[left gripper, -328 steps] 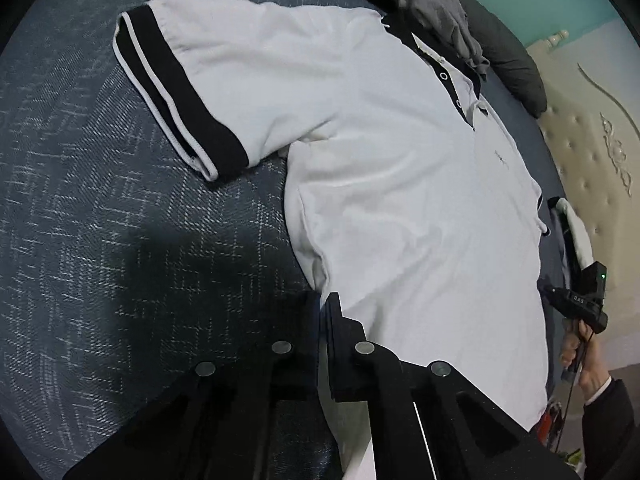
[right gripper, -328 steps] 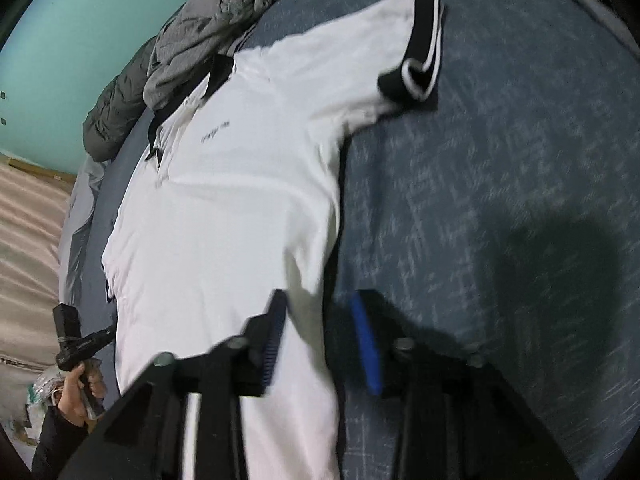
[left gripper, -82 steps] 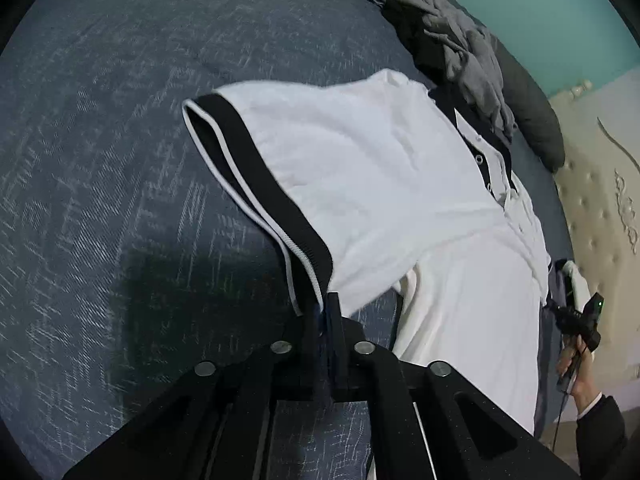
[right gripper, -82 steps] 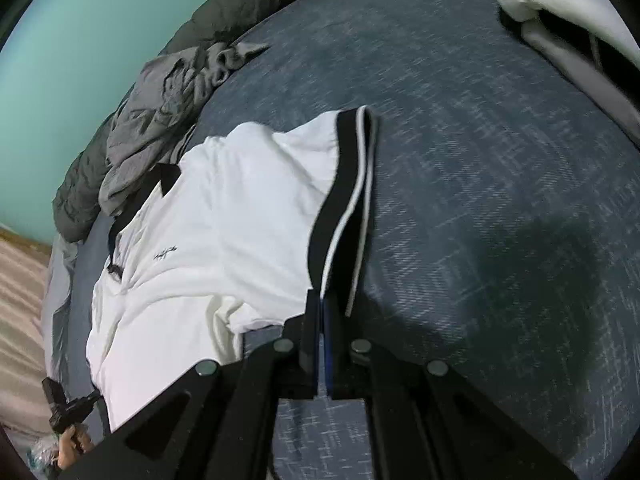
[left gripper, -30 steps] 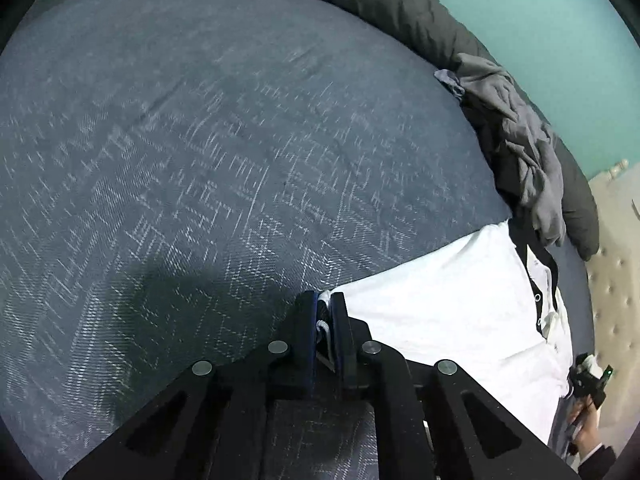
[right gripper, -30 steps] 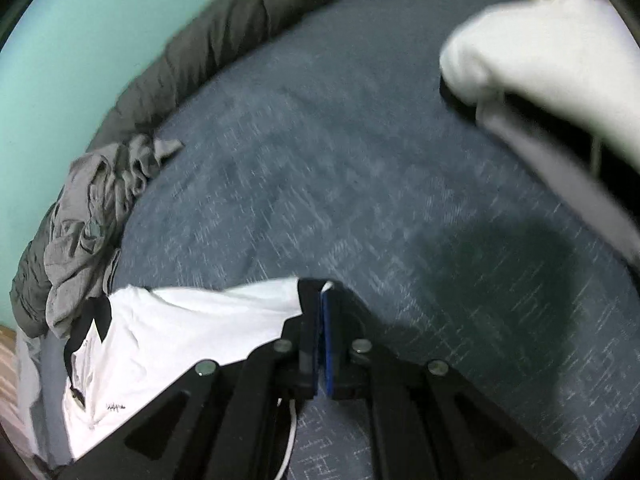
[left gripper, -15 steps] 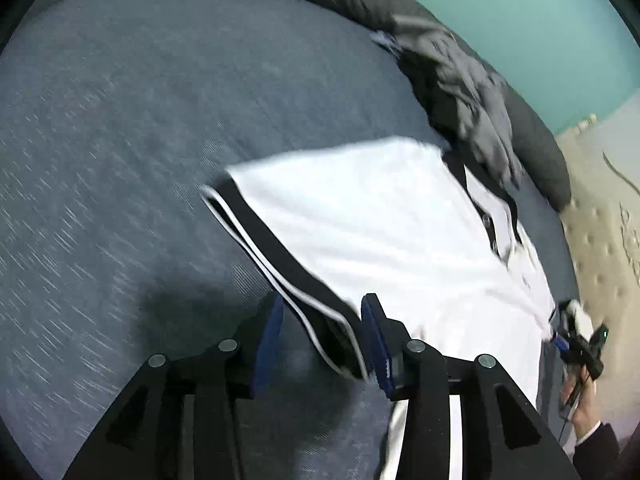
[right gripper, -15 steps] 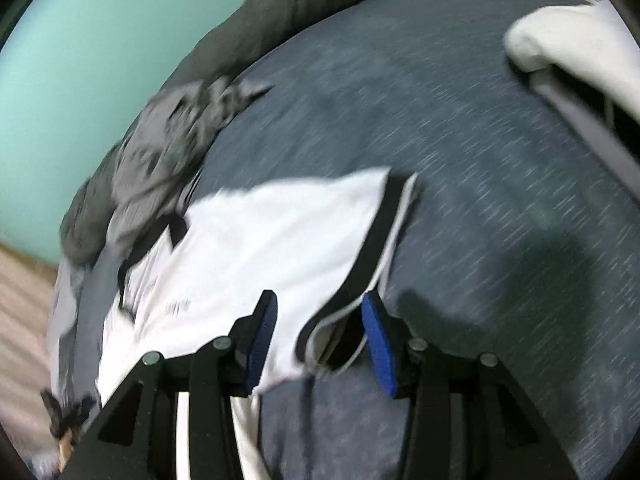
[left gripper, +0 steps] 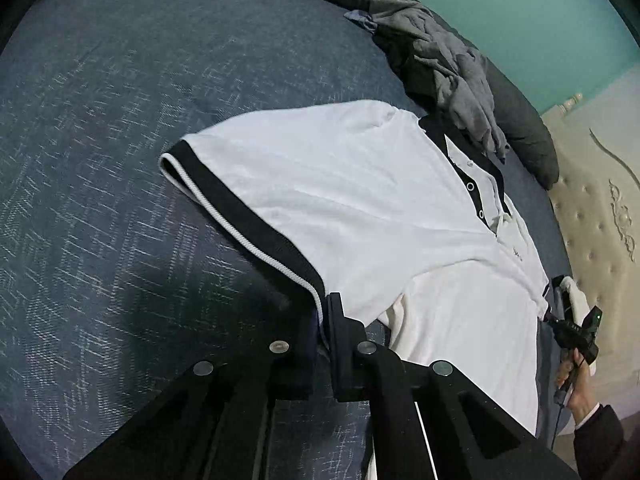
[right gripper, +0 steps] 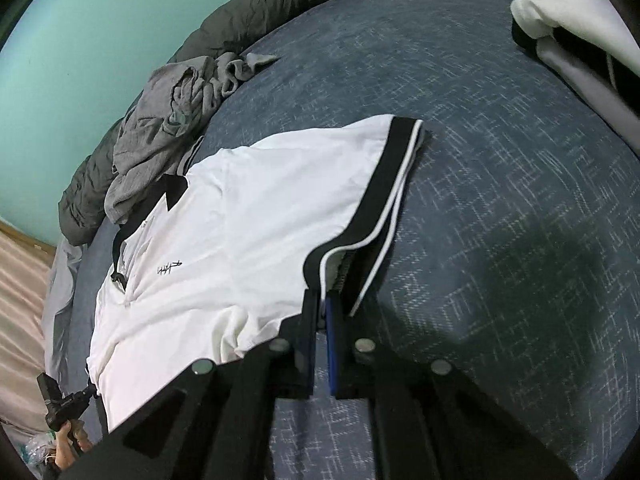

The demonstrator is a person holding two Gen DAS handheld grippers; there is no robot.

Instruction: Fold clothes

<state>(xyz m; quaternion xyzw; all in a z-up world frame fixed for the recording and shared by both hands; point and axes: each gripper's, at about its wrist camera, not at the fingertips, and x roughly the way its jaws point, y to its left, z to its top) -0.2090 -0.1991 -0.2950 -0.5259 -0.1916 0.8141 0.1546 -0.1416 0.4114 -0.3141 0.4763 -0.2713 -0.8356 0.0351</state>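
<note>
A white polo shirt [left gripper: 360, 208] [right gripper: 248, 216] with black collar and black-and-white cuffs lies face up on the blue bed [left gripper: 100, 160]. In the left wrist view its sleeve cuff [left gripper: 240, 216] runs diagonally down into my left gripper [left gripper: 324, 320], whose jaws are closing tight on the cuff's near end. The right wrist view shows the other sleeve cuff [right gripper: 384, 184] leading into my right gripper [right gripper: 322, 312]. Its blue-padded jaws are closing on the cuff's striped edge.
A crumpled grey garment [left gripper: 452, 64] [right gripper: 168, 132] and a dark duvet [left gripper: 528, 136] lie beyond the collar. A folded white and black pile [right gripper: 580, 28] sits at the far right. A hand holds a small black device [left gripper: 576, 332] [right gripper: 60, 404] by the hem. A cream headboard [left gripper: 600, 200] borders the bed.
Half a second ago both grippers stood open astride the cuffs. Both have now shut on them, and more of the shirt has come into view.
</note>
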